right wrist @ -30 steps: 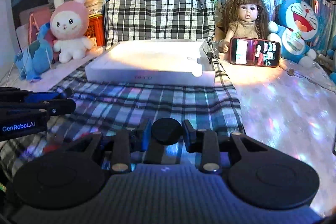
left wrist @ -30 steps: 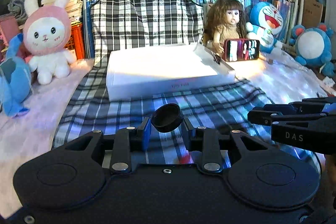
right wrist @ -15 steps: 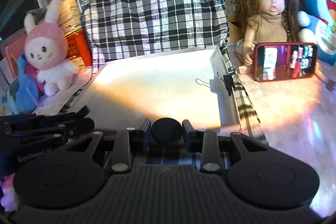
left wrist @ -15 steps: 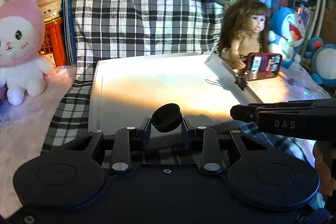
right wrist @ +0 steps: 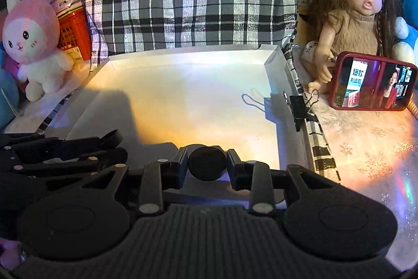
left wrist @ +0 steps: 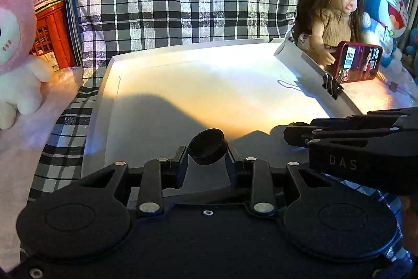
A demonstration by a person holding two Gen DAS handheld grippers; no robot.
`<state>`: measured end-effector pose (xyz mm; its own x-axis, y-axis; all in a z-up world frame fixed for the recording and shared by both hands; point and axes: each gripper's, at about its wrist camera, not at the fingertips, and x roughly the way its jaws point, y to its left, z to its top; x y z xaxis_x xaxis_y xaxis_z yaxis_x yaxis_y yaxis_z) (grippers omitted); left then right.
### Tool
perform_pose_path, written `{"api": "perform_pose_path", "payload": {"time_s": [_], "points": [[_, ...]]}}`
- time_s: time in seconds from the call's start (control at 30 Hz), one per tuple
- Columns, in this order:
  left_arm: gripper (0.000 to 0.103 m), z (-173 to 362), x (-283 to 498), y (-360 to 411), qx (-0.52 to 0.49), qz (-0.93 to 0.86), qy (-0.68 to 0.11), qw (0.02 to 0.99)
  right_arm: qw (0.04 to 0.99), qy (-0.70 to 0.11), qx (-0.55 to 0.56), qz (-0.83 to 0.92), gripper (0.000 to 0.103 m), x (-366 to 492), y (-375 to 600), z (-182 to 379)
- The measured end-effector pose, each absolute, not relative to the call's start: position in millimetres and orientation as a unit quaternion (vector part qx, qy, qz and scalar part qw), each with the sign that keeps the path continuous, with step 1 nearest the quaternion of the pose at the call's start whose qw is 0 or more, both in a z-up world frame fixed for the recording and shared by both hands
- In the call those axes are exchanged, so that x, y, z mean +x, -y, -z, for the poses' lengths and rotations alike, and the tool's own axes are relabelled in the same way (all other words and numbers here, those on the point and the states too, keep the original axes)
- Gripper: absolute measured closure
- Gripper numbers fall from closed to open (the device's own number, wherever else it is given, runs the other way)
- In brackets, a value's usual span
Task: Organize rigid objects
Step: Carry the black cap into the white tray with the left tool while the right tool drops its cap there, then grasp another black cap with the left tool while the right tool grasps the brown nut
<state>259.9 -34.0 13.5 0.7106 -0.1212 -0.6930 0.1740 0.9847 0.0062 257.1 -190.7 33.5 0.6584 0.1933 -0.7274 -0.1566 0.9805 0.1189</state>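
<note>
Caps carried over the tray
Left tongs (left wrist: 207,160) and right tongs (right wrist: 207,166) each grip a black cap (left wrist: 207,147); next, lower into the white tray (left wrist: 109,85) and release.

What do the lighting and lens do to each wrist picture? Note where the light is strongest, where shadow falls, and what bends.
Left wrist view: warm light washes out the white tray, a dark shadow covers its near left floor, and the binder clip casts a looped shadow. Right wrist view: the tray floor glares pale, the phone screen glows, and fisheye bends the tray's edges.
</note>
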Motion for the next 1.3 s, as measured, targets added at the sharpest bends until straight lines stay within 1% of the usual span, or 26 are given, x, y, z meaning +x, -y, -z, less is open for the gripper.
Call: {"api": "perform_pose_path", "payload": {"time_s": [0.37,0.4,0.43,0.47,0.5,0.53,0.6,0.7,0.73,0.8,0.87,1.1,1.2,1.3], "points": [[0.073,-14,263,31,0.022,0.084,-0.373,0.924,0.909,-0.406,0.02,-0.096,0.065,261,191,-29],[0.073,-14,263,31,0.022,0.084,-0.373,0.924,0.909,-0.405,0.022,-0.096,0.061,261,191,-29],[0.073,-15,262,32,0.024,0.084,-0.374,0.923,0.909,-0.404,0.023,-0.094,0.061,260,191,-30],[0.073,-16,261,32,0.028,0.083,-0.373,0.924,0.91,-0.402,0.025,-0.094,0.058,259,192,-31],[0.072,-18,259,33,0.033,0.083,-0.371,0.924,0.911,-0.4,0.028,-0.094,0.048,258,193,-33],[0.07,-20,257,33,0.038,0.083,-0.368,0.925,0.913,-0.396,0.03,-0.094,0.047,256,195,-35],[0.052,-27,249,33,0.047,0.087,-0.358,0.928,0.916,-0.388,0.037,-0.095,0.045,253,198,-40],[0.042,-38,232,30,0.055,0.085,-0.341,0.935,0.923,-0.371,0.041,-0.096,0.038,241,204,-51],[0.04,-42,226,29,0.055,0.086,-0.336,0.936,0.926,-0.363,0.041,-0.096,0.038,236,206,-55],[0.03,-50,211,26,0.052,0.087,-0.324,0.941,0.932,-0.347,0.038,-0.098,0.033,222,209,-62],[0.025,-57,193,23,0.046,0.091,-0.31,0.945,0.937,-0.331,0.036,-0.103,0.029,205,213,-68],[0.02,-64,120,10,-0.001,0.106,-0.277,0.955,0.947,-0.297,0.028,-0.122,0.02,142,214,-76],[0.02,-58,93,4,-0.022,0.103,-0.276,0.955,0.948,-0.29,0.024,-0.128,0.02,117,213,-73],[0.02,-50,65,1,-0.016,0.093,-0.273,0.957,0.949,-0.284,0.02,-0.133,0.02,93,214,-70]]}}
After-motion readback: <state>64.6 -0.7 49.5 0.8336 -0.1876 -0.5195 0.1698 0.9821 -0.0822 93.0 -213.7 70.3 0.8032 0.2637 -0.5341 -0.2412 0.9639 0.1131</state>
